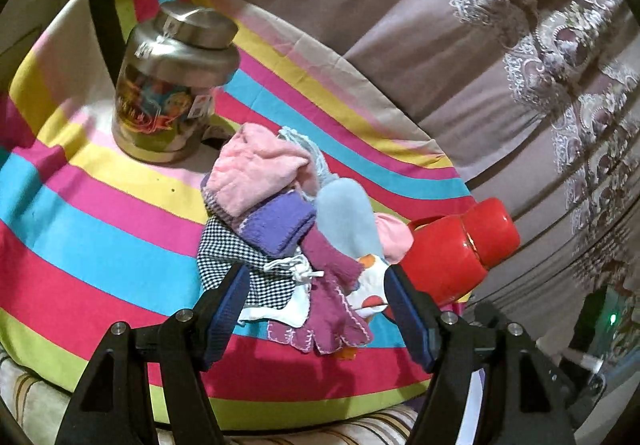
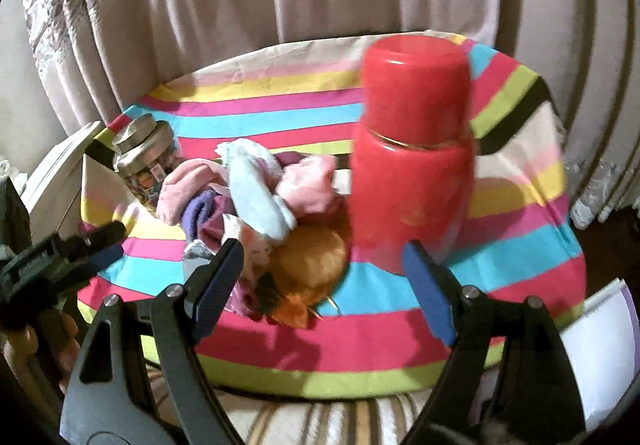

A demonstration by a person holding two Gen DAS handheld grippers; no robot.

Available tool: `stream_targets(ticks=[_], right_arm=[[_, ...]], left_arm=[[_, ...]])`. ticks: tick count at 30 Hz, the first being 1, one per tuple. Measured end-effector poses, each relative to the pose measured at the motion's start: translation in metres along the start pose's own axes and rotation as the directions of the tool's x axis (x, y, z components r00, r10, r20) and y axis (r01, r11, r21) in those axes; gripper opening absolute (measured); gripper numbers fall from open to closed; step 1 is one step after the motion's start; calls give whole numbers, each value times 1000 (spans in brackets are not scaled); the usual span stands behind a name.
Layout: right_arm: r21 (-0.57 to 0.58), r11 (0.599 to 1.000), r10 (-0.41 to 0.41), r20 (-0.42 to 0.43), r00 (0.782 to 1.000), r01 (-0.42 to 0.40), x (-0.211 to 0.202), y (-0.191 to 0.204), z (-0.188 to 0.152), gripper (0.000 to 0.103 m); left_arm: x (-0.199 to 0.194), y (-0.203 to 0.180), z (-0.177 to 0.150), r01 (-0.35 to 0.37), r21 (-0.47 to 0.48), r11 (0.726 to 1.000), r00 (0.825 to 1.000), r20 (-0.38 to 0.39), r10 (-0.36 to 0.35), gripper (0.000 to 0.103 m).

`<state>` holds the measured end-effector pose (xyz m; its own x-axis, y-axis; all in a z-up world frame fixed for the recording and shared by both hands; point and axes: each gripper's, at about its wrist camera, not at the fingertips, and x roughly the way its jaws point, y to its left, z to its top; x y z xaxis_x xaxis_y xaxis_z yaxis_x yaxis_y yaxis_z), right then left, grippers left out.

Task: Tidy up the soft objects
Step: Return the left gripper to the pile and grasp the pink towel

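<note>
A heap of soft things lies on the striped cloth (image 1: 80, 237): a pink sock (image 1: 256, 169), a purple sock (image 1: 280, 225), a light blue sock (image 1: 352, 221), a magenta glove (image 1: 336, 297) and a checked pouch (image 1: 228, 261). My left gripper (image 1: 314, 285) is open just above the near edge of the heap, with nothing in it. In the right wrist view the heap (image 2: 256, 189) sits left of centre with an orange plush piece (image 2: 312, 261) in front. My right gripper (image 2: 324, 261) is open and empty, near the plush piece and the red flask's base.
A red flask (image 2: 412, 165) stands right of the heap; it also shows in the left wrist view (image 1: 460, 245). A steel-lidded tin (image 1: 172, 85) stands behind the heap on the left. Curtains (image 1: 360, 5) hang behind. The left gripper (image 2: 80, 249) shows at the right view's left edge.
</note>
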<state>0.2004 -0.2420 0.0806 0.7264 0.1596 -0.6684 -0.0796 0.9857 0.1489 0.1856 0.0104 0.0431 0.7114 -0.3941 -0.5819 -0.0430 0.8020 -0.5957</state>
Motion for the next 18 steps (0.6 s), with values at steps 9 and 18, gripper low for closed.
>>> stream_targets(ticks=[9, 18], right_arm=[[-49, 997, 63, -56, 996, -66, 59, 38, 30, 84], [-111, 992, 48, -139, 989, -64, 127, 64, 34, 84]], left_arm=[[-4, 13, 20, -10, -23, 1000, 999, 35, 11, 70], [11, 21, 56, -65, -32, 997, 997, 45, 67, 65]])
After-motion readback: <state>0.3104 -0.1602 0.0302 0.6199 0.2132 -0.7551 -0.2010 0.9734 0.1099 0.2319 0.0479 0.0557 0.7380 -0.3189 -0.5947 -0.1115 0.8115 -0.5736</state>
